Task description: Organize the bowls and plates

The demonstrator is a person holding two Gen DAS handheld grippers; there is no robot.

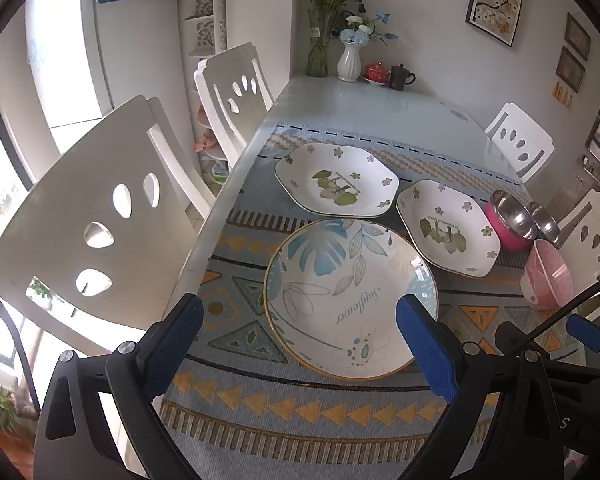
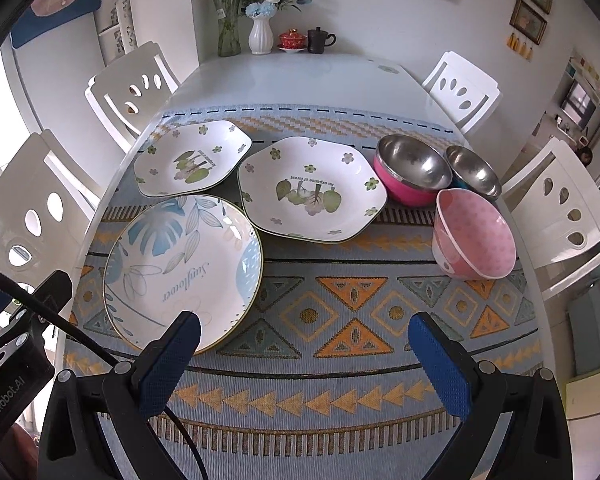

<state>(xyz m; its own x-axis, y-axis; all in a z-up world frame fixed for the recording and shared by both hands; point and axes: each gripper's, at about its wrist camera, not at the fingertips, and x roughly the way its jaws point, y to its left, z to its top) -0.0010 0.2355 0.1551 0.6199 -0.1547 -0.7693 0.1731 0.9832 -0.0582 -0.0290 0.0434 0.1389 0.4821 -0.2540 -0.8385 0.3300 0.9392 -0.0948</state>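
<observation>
Nothing lifted yet: both grippers hover empty, plates and bowls unsorted.

Left wrist view: the left gripper (image 1: 298, 344), jaws spread, straddles the round plate (image 1: 350, 298) near the table's (image 1: 364, 104) left edge; its lettering reads upside down, no long axis. Right wrist view: the right gripper (image 2: 304, 354) is parted over the cloth (image 2: 340, 392); the pink bowl (image 2: 474, 234) tilts by the right edge. Judged next: pinch that plate's rim.

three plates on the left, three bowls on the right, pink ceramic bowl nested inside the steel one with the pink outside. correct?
Not nested. The pink ceramic bowl sits on the mat by itself, nearer than the pink-sided steel bowl, which is empty, as the right wrist view shows. Three plates left, three bowls right is correct.
</observation>
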